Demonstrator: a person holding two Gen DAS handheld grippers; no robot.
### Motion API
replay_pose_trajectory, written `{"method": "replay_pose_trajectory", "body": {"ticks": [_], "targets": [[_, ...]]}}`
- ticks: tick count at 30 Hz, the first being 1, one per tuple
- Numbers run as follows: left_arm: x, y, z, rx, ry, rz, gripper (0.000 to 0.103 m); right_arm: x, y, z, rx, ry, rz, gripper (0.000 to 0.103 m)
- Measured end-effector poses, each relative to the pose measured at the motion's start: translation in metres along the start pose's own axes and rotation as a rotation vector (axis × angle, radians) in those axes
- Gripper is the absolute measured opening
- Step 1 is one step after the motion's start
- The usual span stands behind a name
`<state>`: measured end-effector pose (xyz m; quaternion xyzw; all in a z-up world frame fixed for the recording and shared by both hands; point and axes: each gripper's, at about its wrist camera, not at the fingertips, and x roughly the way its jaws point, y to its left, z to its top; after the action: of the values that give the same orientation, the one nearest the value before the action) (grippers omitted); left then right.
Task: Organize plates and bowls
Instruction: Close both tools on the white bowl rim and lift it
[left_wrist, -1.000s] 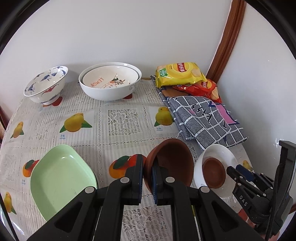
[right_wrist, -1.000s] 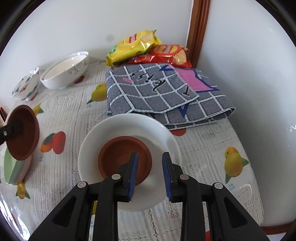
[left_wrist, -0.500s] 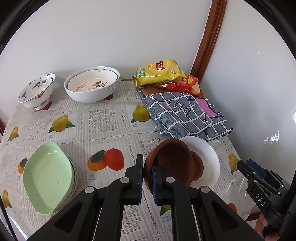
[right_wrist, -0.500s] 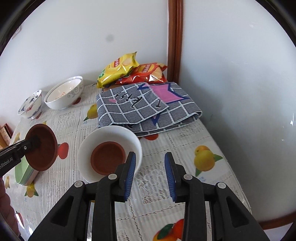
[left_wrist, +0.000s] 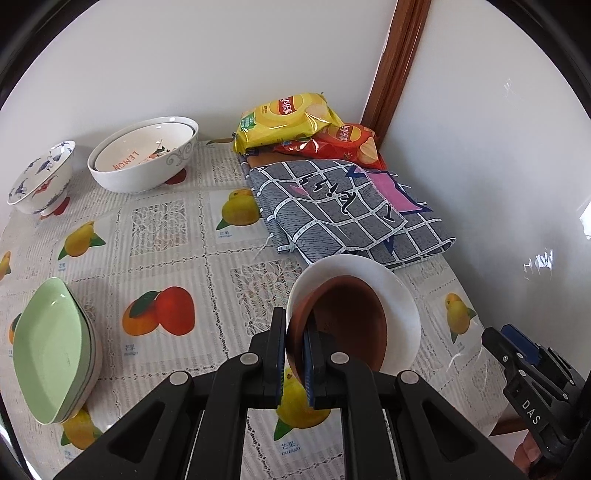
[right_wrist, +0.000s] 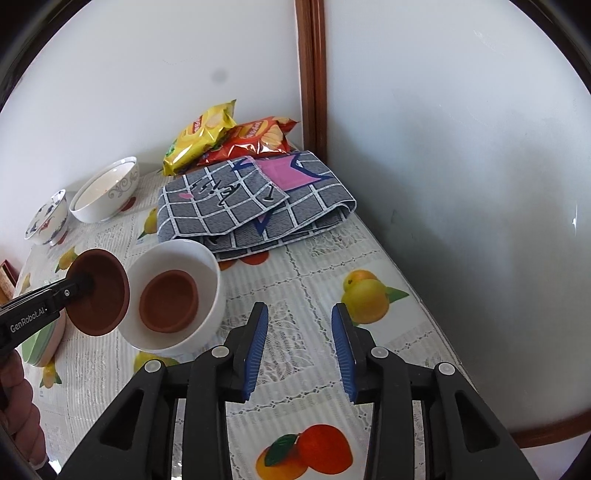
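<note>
Pinching the brown bowl (left_wrist: 347, 325) by its rim, left tongs (left_wrist: 294, 354) hold it tilted at the white bowl's (right_wrist: 177, 295) 9 o'clock edge. Right tongs (right_wrist: 299, 347) empty, jaws opening.

"LEMON" in orange letters is showing on the inner bowl (left_wrist: 142, 157) nested in the large white bowl (left_wrist: 147, 177). "DAS" is standing in white on the right gripper (left_wrist: 532, 410), and "GenRobot.AI" on the left gripper (right_wrist: 40, 314). The tablecloth (left_wrist: 177, 236) is carrying small "mango" captions under its fruit pictures. The yellow crisp bag (left_wrist: 284, 122) is bearing a red logo with Chinese characters, too small to read
</note>
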<state>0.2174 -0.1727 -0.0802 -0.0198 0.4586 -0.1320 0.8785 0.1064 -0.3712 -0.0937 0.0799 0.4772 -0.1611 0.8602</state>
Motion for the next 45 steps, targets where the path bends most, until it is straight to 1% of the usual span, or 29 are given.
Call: {"method": "replay_pose_trajectory", "body": {"ticks": [11,19,28,35,39,40,42,45], "targets": [[0.036,-0.009,0.003,0.013,0.044,-0.018,0.009,0.012,-0.002,0.003,-0.001,0.003,0.012,0.036],[0.052,-0.011,0.004,0.016,0.069,-0.029,0.009,0.026,0.001,0.002,-0.004,0.032,0.015,0.036],[0.063,-0.016,0.003,0.011,0.091,-0.050,0.009,0.028,-0.002,0.002,-0.002,0.037,0.011,0.036],[0.064,-0.019,0.003,0.018,0.093,-0.065,0.009,0.030,-0.005,0.001,0.010,0.045,0.010,0.036],[0.064,-0.018,0.004,0.024,0.112,-0.079,0.010,0.032,-0.002,0.000,0.009,0.051,0.021,0.036],[0.063,-0.018,0.004,0.024,0.116,-0.084,0.011,0.032,-0.001,0.000,0.008,0.053,0.022,0.036],[0.063,-0.018,0.004,0.031,0.125,-0.085,0.017,0.033,0.002,0.000,0.003,0.056,0.027,0.036],[0.057,-0.016,0.003,0.032,0.118,-0.105,0.018,0.033,0.006,0.000,0.002,0.055,0.036,0.036]]}}
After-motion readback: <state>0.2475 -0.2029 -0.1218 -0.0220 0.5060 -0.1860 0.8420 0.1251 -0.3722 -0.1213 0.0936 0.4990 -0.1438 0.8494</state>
